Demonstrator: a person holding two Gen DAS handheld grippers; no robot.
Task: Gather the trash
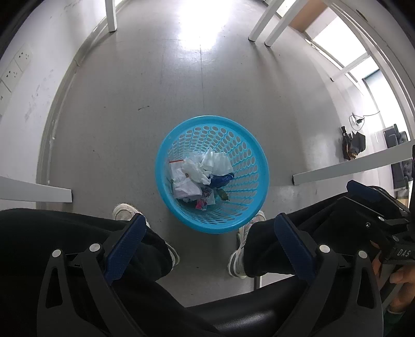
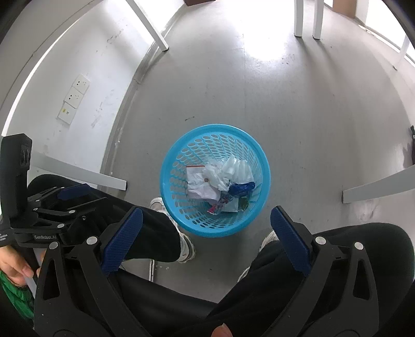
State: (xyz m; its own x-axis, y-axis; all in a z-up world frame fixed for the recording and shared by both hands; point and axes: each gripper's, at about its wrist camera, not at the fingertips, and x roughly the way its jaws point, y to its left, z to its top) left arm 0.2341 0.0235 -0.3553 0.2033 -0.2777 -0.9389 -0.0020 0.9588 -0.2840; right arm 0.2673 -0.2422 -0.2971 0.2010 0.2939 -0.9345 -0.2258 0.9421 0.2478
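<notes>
A blue perforated plastic waste basket (image 1: 249, 145) stands on the grey floor between the person's feet; it also shows in the right wrist view (image 2: 181, 155). Inside lie crumpled white paper and tissue (image 1: 197, 171), a blue wrapper (image 1: 220, 180) and small coloured wrappers (image 2: 220, 204). My left gripper (image 1: 210, 230) is open and empty, held high above the basket's near rim. My right gripper (image 2: 206, 223) is open and empty, also high above the near rim. Each gripper shows in the other's view, the right one (image 1: 363, 197) and the left one (image 2: 70, 194).
The person's black-trousered legs (image 1: 77, 246) and white shoes (image 1: 127, 212) flank the basket. White table legs (image 1: 111, 15) stand at the back and white bars (image 1: 350, 168) at the sides. A white wall with sockets (image 2: 75, 96) is on the left.
</notes>
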